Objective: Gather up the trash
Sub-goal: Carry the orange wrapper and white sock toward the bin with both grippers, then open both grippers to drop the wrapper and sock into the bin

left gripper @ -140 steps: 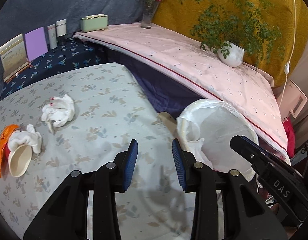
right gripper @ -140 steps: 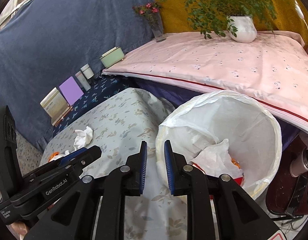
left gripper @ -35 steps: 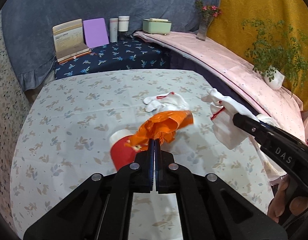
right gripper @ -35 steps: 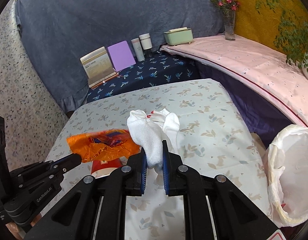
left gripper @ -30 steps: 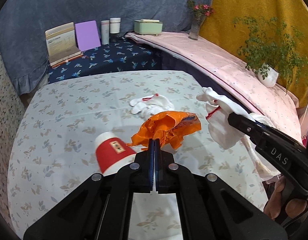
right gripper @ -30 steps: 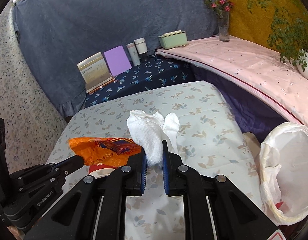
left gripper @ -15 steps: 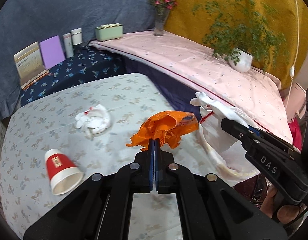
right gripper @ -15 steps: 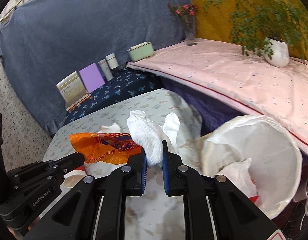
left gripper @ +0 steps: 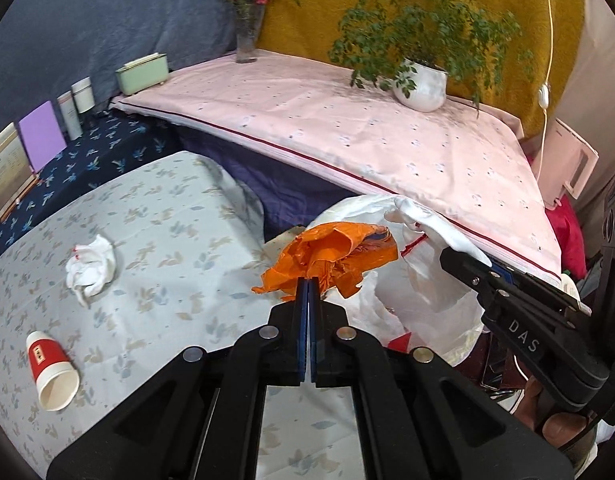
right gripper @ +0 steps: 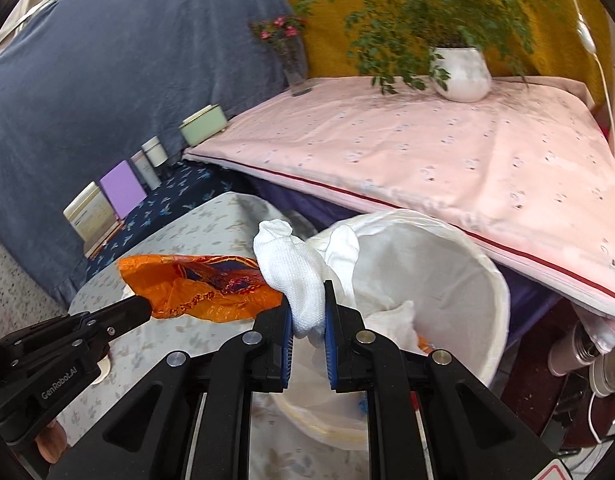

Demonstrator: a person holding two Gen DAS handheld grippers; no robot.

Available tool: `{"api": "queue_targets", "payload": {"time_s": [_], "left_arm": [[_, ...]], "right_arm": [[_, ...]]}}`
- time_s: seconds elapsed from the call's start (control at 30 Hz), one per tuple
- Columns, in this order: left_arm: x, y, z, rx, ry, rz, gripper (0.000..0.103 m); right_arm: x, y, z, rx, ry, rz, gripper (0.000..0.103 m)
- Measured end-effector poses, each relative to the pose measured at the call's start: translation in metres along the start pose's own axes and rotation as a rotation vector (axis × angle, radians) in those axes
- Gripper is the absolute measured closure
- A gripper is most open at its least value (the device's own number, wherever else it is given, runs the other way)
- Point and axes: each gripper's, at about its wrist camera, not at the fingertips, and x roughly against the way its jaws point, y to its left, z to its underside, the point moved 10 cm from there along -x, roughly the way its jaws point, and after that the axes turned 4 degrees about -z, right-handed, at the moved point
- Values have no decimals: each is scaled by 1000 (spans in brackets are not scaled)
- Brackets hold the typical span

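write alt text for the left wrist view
The left gripper pinches a crumpled orange wrapper near a white-lined trash bin. A tissue wad and tipped red paper cup remain on the floral tablecloth.

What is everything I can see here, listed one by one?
Wrapper: 1, orange, clamped in left gripper's fingers.
Tissue: 1, white, clamped in right gripper.
Crumpled tissue: 1, white, on floral table.
Paper cup: 1, red, lying on table.
Bin: 1, white-lined, beside table.
Potted plant: 1, green, on pink shelf.
Vase: 1, glass, pink flowers.
Left gripper: black, shut.
Right gripper: black, gripping.
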Motion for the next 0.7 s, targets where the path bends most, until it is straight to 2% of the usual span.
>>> {"api": "queue_targets", "payload": {"time_s": [0.13, 0.2, 0.23, 0.3, 0.37, 0.53, 0.7], "left_arm": [[-9, -15, 0, -16, 10, 13, 102], [-13, -19, 0, -10, 20, 20, 97], [-14, -20, 1, -7, 23, 15, 93], [-16, -18, 1, -4, 19, -5, 62], [-15, -15, 0, -1, 4, -22, 54], [-15, -6, 1, 9, 8, -39, 54], [-11, 5, 5, 20, 3, -58, 49]], "right_arm": [[-1, -17, 1, -17, 2, 17, 90], [-2, -23, 1, -26, -2, 25, 86], [-1, -26, 1, -32, -8, 31, 84], [0, -31, 1, -47, -14, 30, 80], [1, -34, 1, -57, -17, 29, 78], [2, -32, 2, -51, -15, 24, 77], [3, -24, 1, -32, -17, 20, 76]]}}
